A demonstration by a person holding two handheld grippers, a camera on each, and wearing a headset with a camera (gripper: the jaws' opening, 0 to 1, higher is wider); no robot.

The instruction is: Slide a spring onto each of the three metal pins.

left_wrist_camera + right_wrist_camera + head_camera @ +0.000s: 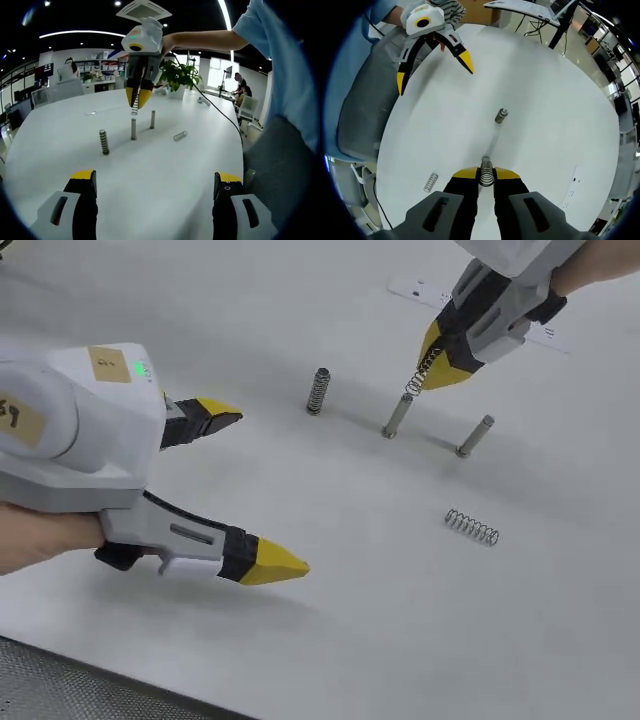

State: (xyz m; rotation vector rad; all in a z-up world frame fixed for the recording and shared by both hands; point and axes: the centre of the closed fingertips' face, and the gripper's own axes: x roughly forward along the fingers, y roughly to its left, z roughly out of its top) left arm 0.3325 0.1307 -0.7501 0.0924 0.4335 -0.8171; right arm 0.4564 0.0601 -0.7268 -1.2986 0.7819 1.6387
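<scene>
Seemingly over middle pin (397,415), right hand-held gripper (434,372) tight on spring (415,382); left hand-held gripper (268,490) agape, well apart.

Three little steel pins stand in a row. The left pin (322,372) already has the first spring (317,395) coiled around it. The middle pin (396,415) and right pin (475,436) are bare. The second spring (424,368) hangs pinched in my right gripper (438,378), just above the middle pin. The third spring (472,527) lies on its side near the right pin.
</scene>
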